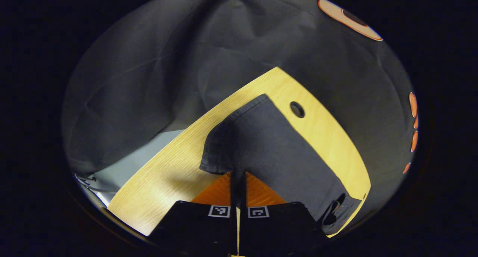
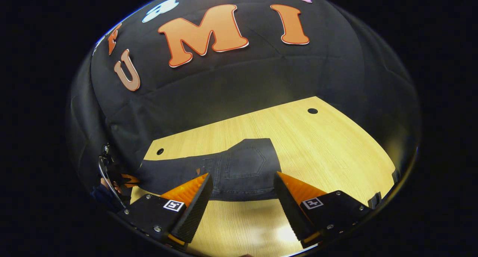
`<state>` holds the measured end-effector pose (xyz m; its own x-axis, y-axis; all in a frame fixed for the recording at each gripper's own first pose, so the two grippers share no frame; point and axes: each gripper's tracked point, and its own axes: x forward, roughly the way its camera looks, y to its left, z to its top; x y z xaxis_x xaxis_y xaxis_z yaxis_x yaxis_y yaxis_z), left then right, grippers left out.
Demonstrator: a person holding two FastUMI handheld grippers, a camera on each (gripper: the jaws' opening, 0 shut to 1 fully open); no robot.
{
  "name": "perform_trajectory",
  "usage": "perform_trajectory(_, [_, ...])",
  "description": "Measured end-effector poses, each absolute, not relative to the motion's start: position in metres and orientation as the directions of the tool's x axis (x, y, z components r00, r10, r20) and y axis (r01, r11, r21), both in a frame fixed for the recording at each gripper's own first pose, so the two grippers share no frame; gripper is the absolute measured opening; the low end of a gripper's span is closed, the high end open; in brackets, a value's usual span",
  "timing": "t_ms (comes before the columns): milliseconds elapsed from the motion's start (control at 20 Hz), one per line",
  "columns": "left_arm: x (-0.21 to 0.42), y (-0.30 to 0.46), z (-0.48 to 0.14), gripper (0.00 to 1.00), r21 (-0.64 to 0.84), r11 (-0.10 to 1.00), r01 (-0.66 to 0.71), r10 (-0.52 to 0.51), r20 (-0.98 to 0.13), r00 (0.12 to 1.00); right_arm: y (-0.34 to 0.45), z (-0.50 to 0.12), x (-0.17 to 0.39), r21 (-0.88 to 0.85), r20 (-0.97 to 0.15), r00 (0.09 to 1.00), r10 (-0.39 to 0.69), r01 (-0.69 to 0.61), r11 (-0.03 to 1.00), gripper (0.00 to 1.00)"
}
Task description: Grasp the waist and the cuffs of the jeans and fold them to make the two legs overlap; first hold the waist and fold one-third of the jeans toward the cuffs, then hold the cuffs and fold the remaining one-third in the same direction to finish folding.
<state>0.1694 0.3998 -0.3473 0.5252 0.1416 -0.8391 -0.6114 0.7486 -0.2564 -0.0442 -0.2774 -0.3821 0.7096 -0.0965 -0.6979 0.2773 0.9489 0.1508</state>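
Note:
Dark jeans (image 1: 269, 145) lie flat on the wooden table (image 1: 168, 175), the legs stacked one on the other. In the left gripper view the cuffs are nearest and the waist (image 1: 338, 208) lies at the lower right. My left gripper (image 1: 238, 173) is shut, its tips meeting on the cuff hem, which bulges up a little. In the right gripper view the jeans (image 2: 242, 167) show a back pocket, and the legs run left to the other gripper (image 2: 127, 181) and the hand holding it. My right gripper (image 2: 242, 177) is open, its fingers spread just above the seat and waist.
The table (image 2: 336, 145) has round holes: two along its far edge (image 2: 312, 111) (image 2: 160, 151), one beside the jeans (image 1: 297, 109). Black cloth walls close in behind. Grey floor (image 1: 127, 163) shows past the table's left edge. Bare wood lies right of the waist.

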Motion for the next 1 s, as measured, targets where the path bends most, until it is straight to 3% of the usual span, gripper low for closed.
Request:
perform_trajectory(300, [0.185,0.373,-0.296,0.02,-0.265,0.841,-0.471,0.121,-0.757,0.642,-0.265,-0.377,-0.038,0.133,-0.692,0.715,-0.098,0.26,0.956,0.99])
perform_trajectory(550, [0.199,0.322,-0.215,0.02,-0.285,0.882,-0.376,0.102,-0.662,0.742,-0.279,-0.373,-0.027,0.147,-0.687,0.724,-0.063,0.223,0.964,0.99])
perform_trajectory(1000, [0.212,0.204,-0.126,0.02,-0.256,0.942,-0.218,0.039,-0.562,0.826,-0.323,-0.364,-0.024,0.153,-0.659,0.751,-0.038,0.183,0.971,0.99])
